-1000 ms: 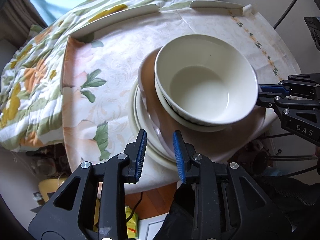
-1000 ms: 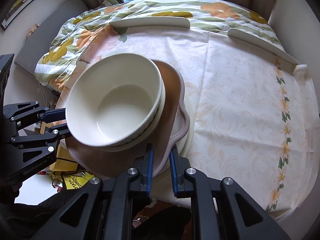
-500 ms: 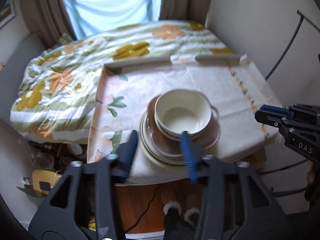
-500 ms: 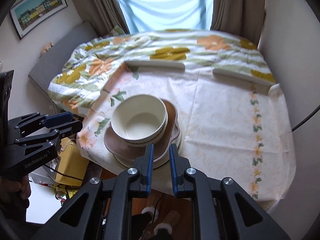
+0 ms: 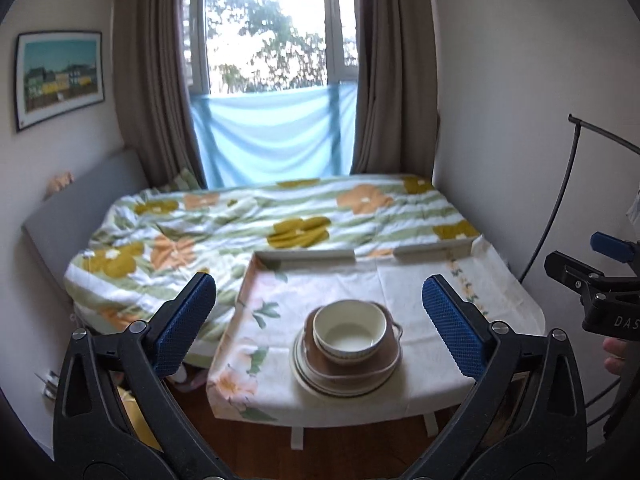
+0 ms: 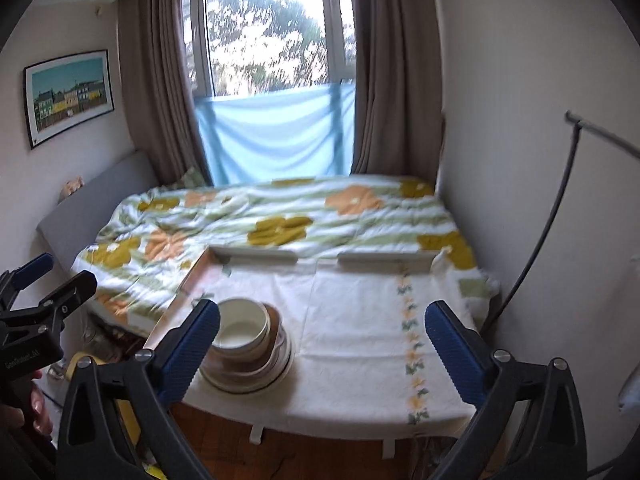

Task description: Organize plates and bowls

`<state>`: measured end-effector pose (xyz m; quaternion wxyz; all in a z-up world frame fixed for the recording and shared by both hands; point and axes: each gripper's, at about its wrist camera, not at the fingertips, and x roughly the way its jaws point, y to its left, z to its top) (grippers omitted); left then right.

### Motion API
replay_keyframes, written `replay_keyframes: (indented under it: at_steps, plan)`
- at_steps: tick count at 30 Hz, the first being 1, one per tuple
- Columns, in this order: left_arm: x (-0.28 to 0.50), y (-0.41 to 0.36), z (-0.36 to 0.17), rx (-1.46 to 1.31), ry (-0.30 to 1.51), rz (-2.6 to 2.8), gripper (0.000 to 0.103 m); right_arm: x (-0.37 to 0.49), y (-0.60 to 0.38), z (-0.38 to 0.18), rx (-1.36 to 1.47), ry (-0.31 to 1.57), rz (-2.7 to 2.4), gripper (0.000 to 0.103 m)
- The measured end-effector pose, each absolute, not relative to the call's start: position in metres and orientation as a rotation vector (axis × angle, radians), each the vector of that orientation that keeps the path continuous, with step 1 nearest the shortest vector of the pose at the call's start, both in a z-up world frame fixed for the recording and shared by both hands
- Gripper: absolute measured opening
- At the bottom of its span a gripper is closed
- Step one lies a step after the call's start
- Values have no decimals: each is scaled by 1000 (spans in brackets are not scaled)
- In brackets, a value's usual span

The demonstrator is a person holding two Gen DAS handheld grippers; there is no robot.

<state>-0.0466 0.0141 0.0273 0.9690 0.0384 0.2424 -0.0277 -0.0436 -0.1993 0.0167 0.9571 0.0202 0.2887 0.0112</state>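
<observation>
Both tongs are spread wide and hold nothing. The left gripper has blue ridged pads on black arms. Seen between its fingers, just ahead and well apart from them, is a stack of dishes near the front edge of a table covered in a pale floral cloth.

The stack sits upright, mouths facing up. At the bottom are cream round plates. On them rests a brown dish with a small handle poking to the right; its longer side runs left to right. On top is a cream bowl with a dark band of marks around its outside, nested in another bowl.

From the right gripper, the stack lies ahead, beside its left finger, which partly covers it.

Beyond the table is a bed with an orange and olive flower quilt, then a curtained window.
</observation>
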Motion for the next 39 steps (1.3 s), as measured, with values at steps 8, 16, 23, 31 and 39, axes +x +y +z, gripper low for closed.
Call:
replay_keyframes:
  at_steps: [8, 16, 23, 31, 39]
  plan:
    - [-63, 14, 35, 61, 447, -64, 103, -61, -195, 22, 55, 555, 19, 102]
    - [-71, 16, 37, 75, 431, -53, 103, -69, -195, 23, 72, 529, 15, 102]
    - [-74, 19, 38, 75, 426, -49, 103, -72, -193, 25, 68, 518, 10, 102]
    - [-76, 16, 40, 77, 417, -39, 103, -73, -191, 26, 64, 516, 6, 102]
    - [-77, 15, 38, 73, 411, -29, 103, -74, -190, 26, 62, 521, 5, 102]
